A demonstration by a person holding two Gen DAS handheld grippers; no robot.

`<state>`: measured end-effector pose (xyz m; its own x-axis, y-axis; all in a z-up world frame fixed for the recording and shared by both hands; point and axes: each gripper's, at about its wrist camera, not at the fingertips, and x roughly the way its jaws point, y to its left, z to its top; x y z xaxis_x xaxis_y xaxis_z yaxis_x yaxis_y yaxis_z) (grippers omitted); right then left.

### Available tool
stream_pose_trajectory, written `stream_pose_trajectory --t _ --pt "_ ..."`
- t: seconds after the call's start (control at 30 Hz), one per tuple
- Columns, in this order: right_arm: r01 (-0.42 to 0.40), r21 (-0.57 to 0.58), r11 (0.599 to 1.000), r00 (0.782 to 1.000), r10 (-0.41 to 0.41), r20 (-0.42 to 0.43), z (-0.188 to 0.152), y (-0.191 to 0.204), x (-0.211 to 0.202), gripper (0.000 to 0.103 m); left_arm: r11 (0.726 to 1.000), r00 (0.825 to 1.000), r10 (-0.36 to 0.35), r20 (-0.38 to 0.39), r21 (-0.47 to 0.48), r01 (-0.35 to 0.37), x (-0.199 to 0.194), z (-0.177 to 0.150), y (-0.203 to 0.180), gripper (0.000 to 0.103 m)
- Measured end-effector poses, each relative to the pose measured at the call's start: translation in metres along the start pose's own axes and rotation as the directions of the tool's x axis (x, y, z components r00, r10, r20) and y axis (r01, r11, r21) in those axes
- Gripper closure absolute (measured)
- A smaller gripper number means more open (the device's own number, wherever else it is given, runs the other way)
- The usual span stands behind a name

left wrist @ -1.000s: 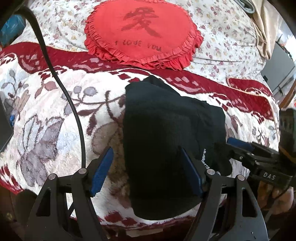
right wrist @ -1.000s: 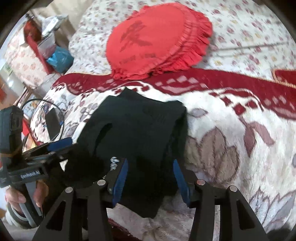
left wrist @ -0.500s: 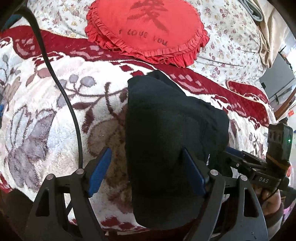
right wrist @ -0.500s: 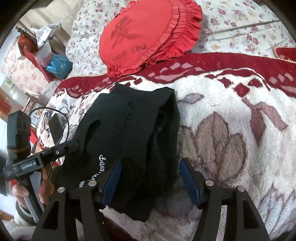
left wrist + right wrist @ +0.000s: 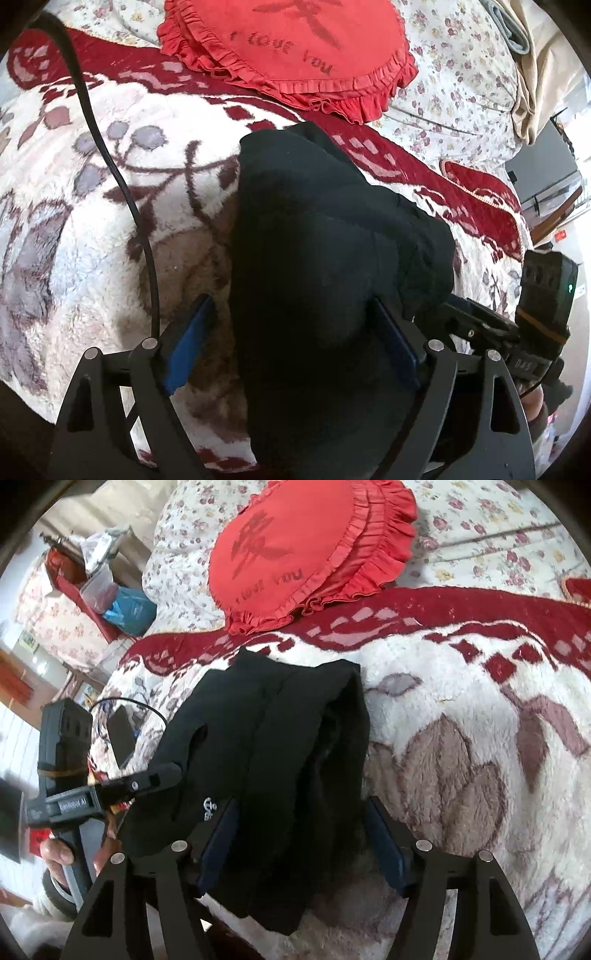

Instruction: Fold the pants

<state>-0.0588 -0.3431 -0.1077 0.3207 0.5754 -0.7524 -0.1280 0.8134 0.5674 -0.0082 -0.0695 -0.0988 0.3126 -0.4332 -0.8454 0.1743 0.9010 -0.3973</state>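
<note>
A white plush blanket (image 5: 74,229) with a dark red border and brown leaf pattern covers the bed, and everything else is placed here by the black pants (image 5: 325,258) lying on it. The pants are folded into a thick bundle on the blanket's near edge, with the lower end hanging slightly over that edge. Beyond the pants, on the flowered bedspread (image 5: 498,524), rests a red frilled heart cushion (image 5: 295,550) with dark lettering, apart from the pants.

The left gripper (image 5: 291,347) is spread wide at the near end of the pants. Its right blue pad sits against the bulging fabric while its left pad (image 5: 188,343) stands clear over the blanket just beside the pants; it grips nothing. From the right wrist view this same gripper (image 5: 166,775) reaches in from the pants' left side, its tip at the cloth edge near small white lettering.

The right gripper (image 5: 301,840) is likewise spread wide, its two blue pads straddling the near end of the bundle, the fabric filling the gap without being pinched. A black cable (image 5: 110,166) runs across the blanket to the left of the pants. A dark flat device (image 5: 120,729) lies further left.
</note>
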Motion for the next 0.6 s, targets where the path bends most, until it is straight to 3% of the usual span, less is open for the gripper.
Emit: stream_pose_trajectory --t 0.2,0.33,0.53,0.6 --pt "-0.05 -0.025 0.998 0.998 0.051 0.037 0.003 0.002 0.01 0.024 1.0 1.0 0.012 0.001 0.013 -0.012 0.006 0.004 -0.004 0.016" --pt "-0.084 -0.037 0.996 0.993 0.087 0.078 0.004 0.002 0.015 0.024 0.998 0.999 0.041 0.008 0.037 -0.041 0.011 0.003 -0.009 0.015" --pt "-0.09 -0.002 0.996 0.991 0.09 0.104 0.007 -0.006 0.016 0.049 0.996 0.997 0.07 0.028 0.046 -0.071 0.014 0.002 -0.013 0.015" --pt "-0.095 -0.002 0.995 0.991 0.095 0.099 0.007 -0.004 0.013 0.056 0.997 0.997 0.064 0.042 0.038 -0.066 0.013 0.001 -0.013 0.025"
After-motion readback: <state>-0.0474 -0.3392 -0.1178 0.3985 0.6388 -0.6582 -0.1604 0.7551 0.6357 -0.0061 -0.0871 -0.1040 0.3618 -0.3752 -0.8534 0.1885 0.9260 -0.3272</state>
